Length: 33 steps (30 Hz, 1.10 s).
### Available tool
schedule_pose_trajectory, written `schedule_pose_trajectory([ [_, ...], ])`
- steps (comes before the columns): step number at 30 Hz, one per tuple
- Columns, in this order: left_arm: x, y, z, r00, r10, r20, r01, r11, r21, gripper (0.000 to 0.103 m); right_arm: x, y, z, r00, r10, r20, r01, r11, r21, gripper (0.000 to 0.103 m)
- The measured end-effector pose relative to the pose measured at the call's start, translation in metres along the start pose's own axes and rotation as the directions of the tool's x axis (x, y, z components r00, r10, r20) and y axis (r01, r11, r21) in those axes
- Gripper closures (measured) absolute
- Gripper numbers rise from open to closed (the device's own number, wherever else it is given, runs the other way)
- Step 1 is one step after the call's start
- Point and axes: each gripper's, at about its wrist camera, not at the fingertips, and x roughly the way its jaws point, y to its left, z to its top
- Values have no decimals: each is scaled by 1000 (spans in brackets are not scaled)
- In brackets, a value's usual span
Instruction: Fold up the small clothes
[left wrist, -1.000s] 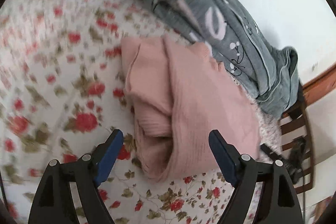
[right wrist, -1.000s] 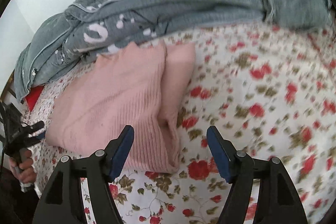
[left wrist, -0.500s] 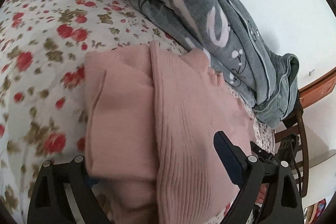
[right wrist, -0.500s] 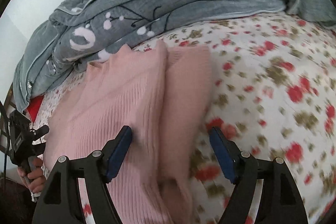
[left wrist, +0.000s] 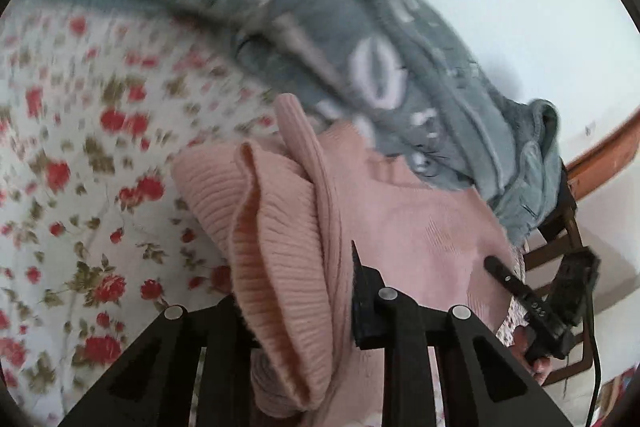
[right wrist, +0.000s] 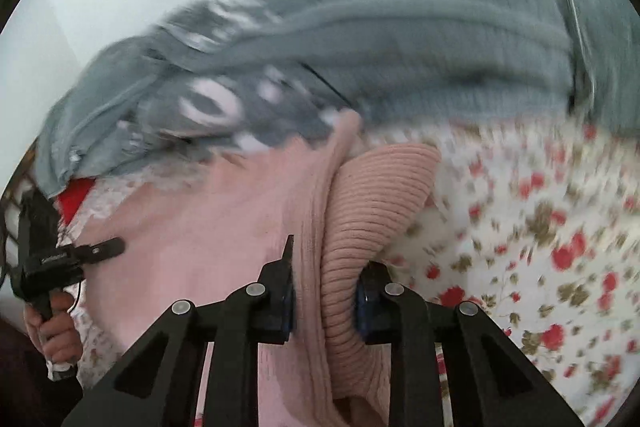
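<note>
We have both tongs closing on the pink sweater point(left wrist: 280, 247), which lies on the floral bed sheet point(left wrist: 80, 187): the left tongs point(left wrist: 296, 291) pinch one ribbed fold, the right tongs point(right wrist: 324, 291) another. Beyond both lies a grey blanket point(right wrist: 400, 27). Only the left view shows wooden furniture point(left wrist: 600, 155); only the right view shows red cloth point(right wrist: 74, 201).

My far grey blanket point(left wrist: 360, 39) blurs. The pink sweater point(right wrist: 224, 227) hides my left claw's point(left wrist: 296, 303) inner pads and runs off the near edge.
</note>
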Motion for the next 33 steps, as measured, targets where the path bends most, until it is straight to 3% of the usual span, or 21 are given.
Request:
schedule_pose_trajectory([
  [5,-50,-26,-10,999,21,47,-24,997,71,81,-62,52,1,996,-4,88,13,994,-109,81],
  [13,-126,-5,-49,995,35,91,-41,996,74,80,-107,76,-38,992,80,100,-74,995,-69,81],
  [18,-130,34,-93,998,59,9,-59,998,32,80,-93,80,-92,994,105,-11,-105,994,-27,80],
  [21,-117,58,-118,994,97,-45,-97,995,13,78,-71,69,-124,992,52,-113,-51,999,9,77],
  [23,-113,70,-127,994,85,-64,-86,996,-21,76,-59,55,-141,986,-14,-163,21,999,41,62],
  [26,-115,85,-131,996,62,-70,-67,995,-73,61,-62,40,-152,983,6,-183,13,995,103,52],
  [27,-118,87,-132,995,78,-65,-82,994,-68,48,-67,37,-154,984,3,-180,17,994,107,50],
  [28,-120,87,-134,994,92,-57,-95,994,-61,43,-73,37,-154,984,-8,-180,27,994,101,48],
  [30,-127,88,-136,992,119,-29,-120,992,-46,41,-86,37,-154,986,-34,-164,49,995,85,48],
  [33,-135,94,-145,996,84,-23,-86,994,-61,35,-106,47,-157,991,-67,-114,73,996,48,48],
])
